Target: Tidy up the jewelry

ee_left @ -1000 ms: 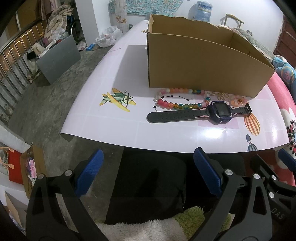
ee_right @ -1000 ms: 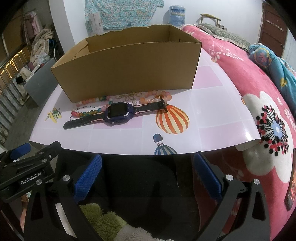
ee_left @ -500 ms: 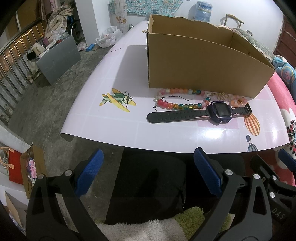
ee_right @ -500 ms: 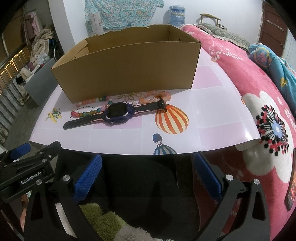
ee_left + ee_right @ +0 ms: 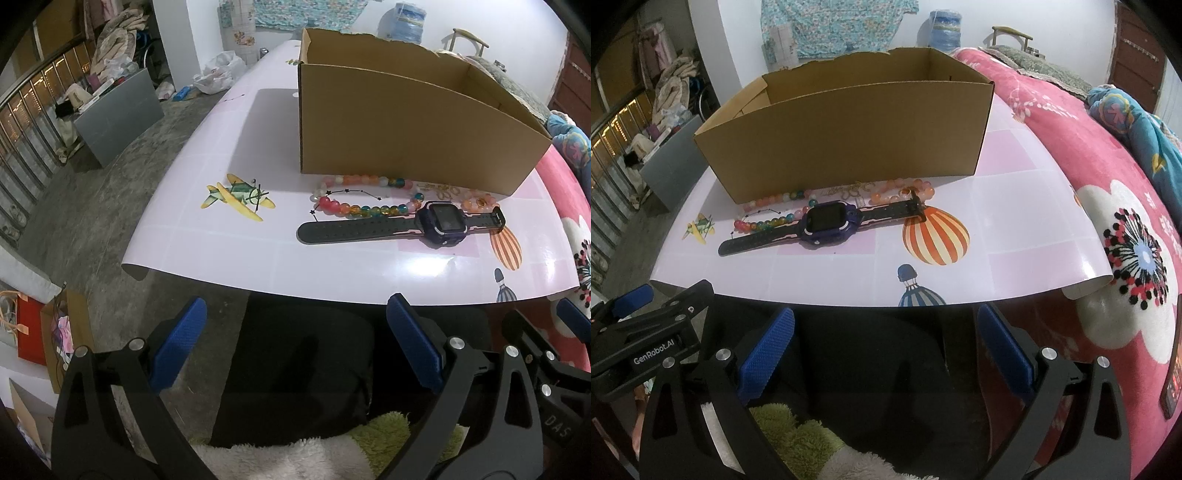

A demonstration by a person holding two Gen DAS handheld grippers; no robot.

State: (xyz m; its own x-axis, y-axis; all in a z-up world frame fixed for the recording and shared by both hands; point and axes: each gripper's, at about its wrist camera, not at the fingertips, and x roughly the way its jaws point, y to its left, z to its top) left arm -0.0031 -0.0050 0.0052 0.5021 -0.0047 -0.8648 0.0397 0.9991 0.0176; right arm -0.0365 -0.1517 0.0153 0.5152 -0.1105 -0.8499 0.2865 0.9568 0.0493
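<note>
So both tongs released, L gripper [image 5: 293, 347] & R gripper [image 5: 884, 347] empty. Watch [image 5: 827, 223] at 12 o'clock: light, strap floppy; grab stiff case. Beads [image 5: 364, 210] likely slippery.

Left gripper [image 5: 295, 343]: jaws spread wide, blue pads [image 5: 177, 343] facing each other, nothing between them.
Right gripper [image 5: 886, 343]: jaws equally wide, blue pads [image 5: 1006, 354] bare, nothing held.
Pose: both held low and level, side by side, each visible at the edge of the other's view.
</note>
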